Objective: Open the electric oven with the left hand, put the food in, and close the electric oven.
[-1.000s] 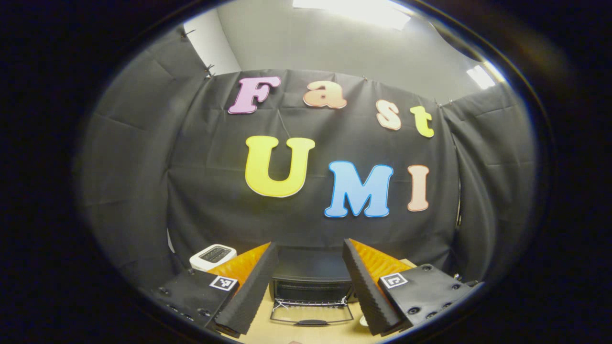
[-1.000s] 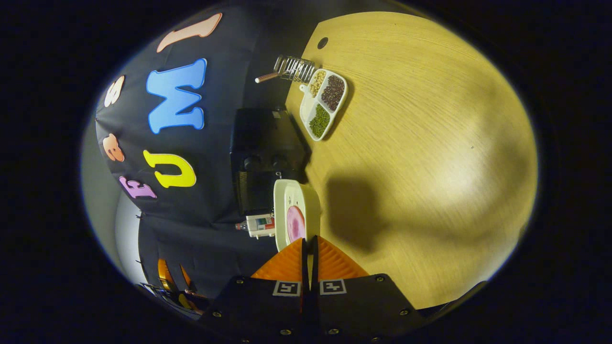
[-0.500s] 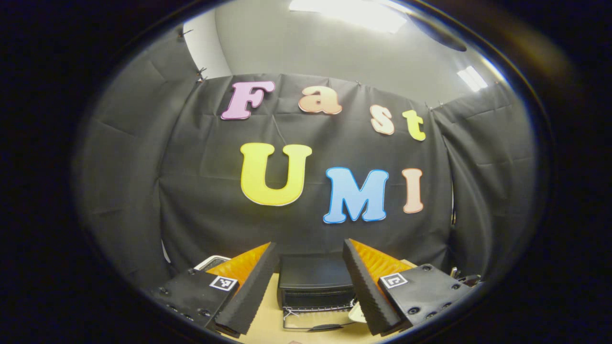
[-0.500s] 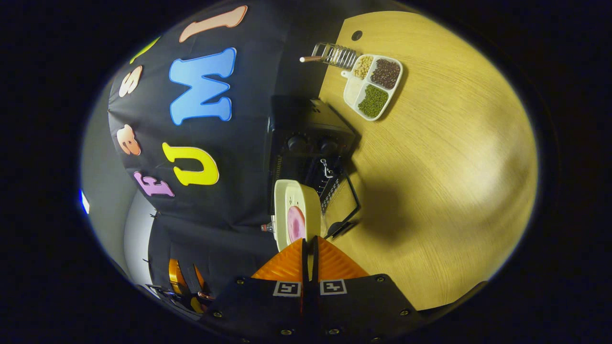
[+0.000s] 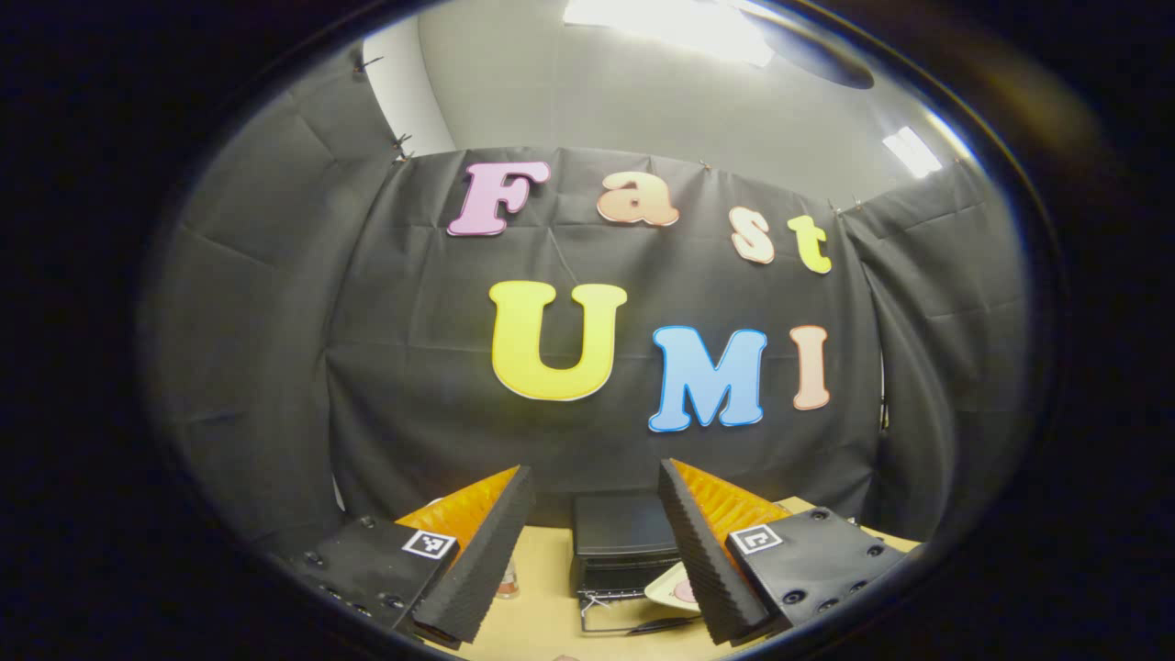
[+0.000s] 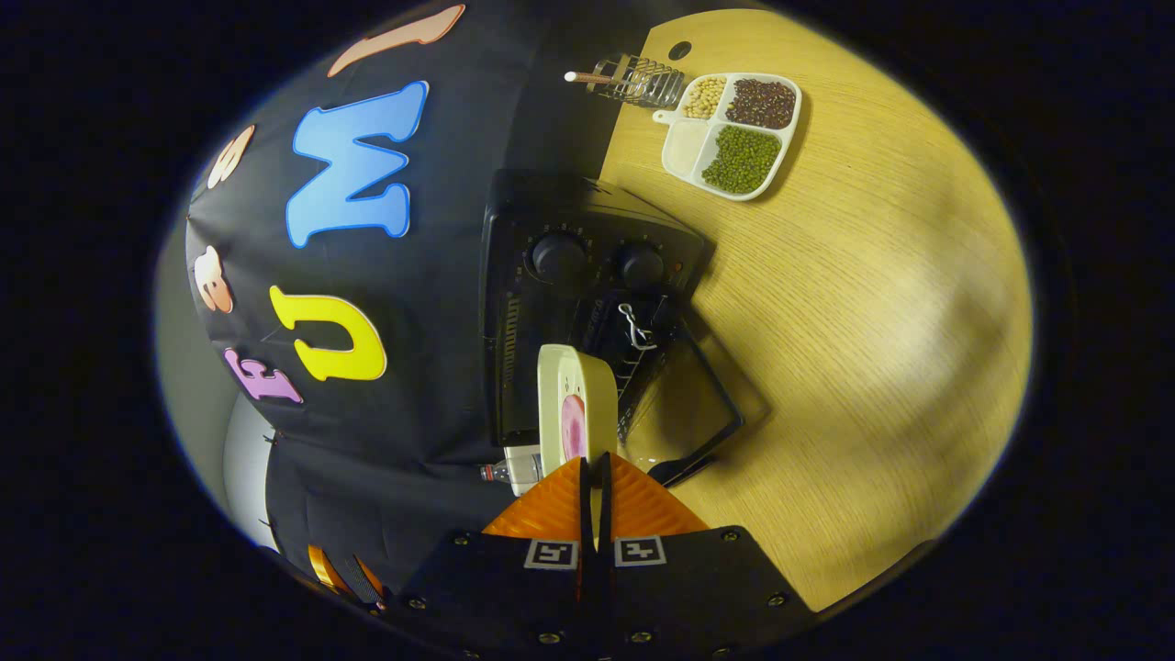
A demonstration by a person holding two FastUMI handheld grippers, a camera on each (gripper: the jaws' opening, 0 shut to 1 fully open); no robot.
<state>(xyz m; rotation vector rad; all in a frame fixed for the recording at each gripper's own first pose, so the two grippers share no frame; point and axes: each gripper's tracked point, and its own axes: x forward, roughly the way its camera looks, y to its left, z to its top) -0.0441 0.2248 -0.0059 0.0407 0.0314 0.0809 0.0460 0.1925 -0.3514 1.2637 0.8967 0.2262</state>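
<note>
plate [image 6: 576,418] nearer open oven [image 6: 587,303] mouth

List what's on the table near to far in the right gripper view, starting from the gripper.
right gripper → plate it holds → oven, door down → divided tray of beans → wire rack.

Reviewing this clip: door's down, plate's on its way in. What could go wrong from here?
The right gripper pinches the plate only at its rim, so the plate could tip or slip, and the pink food may slide off. The oven opening looks narrow, so the plate could catch the wire rack or the lowered door. The left gripper, open, steadies nothing.
</note>
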